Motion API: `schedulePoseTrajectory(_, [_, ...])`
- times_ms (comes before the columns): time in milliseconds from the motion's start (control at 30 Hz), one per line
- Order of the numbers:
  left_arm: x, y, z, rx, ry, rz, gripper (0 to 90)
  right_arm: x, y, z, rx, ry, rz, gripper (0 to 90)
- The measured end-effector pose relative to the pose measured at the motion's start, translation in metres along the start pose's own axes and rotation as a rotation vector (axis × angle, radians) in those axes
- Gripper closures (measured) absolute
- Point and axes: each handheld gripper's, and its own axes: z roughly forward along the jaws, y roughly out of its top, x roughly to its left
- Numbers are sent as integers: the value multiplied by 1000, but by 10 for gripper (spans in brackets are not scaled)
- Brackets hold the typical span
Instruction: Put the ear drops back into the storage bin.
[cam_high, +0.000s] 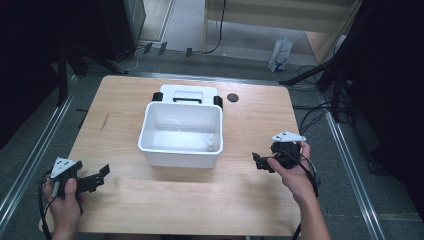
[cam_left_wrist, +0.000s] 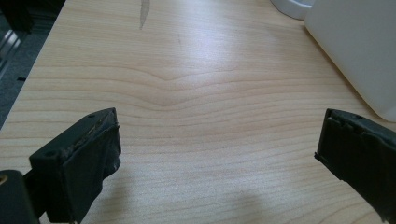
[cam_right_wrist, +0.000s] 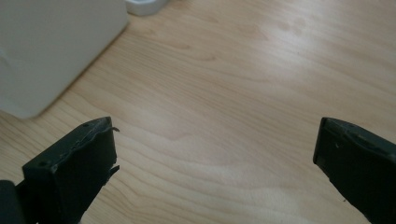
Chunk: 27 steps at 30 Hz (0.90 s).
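Note:
A white plastic bin stands in the middle of the wooden table. Inside it, at the near right corner, is a small clear bottle with a white cap. A white lid with black clasps lies flat behind the bin. My left gripper is held low at the table's near left, open, with bare wood between its jaws. My right gripper hovers right of the bin, open and holding nothing. The bin's wall appears at the edge of each gripper view.
A small black round disc lies on the table behind the bin, right of the lid. A grey streak marks the wood at the left. Beyond the table are dark stands, cables and a white bag on the floor.

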Motion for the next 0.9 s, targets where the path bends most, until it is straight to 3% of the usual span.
schedulePoseTrajectory(100, [0, 0, 0, 1, 2, 1, 4, -6, -27, 2, -9, -41, 22, 0])
schedulePoseTrajectory(133, [0, 0, 0, 1, 2, 1, 4, -6, -27, 2, -9, -41, 22, 0])
schedulePoseTrajectory(267, [0, 0, 0, 2, 5, 2, 5, -15, -62, 0, -38, -31, 82, 0])
schedulePoseTrajectory(300, [0, 0, 0, 3, 4, 2, 5, -15, -62, 0, -38, -31, 82, 0])
schedulePoseTrajectory(433, [0, 0, 0, 0, 5, 1, 5, -24, -94, -4, -87, -29, 155, 0])
schedulePoseTrajectory(667, [-1, 0, 0, 1, 6, 3, 5, -38, -124, -12, -129, -47, 228, 0])
schedulePoseTrajectory(700, [-1, 0, 0, 1, 6, 3, 5, -43, -129, -18, -185, -18, 269, 0])
schedulePoseTrajectory(900, [0, 0, 1, 6, 5, -4, 5, -42, -134, -23, -203, -54, 258, 0])
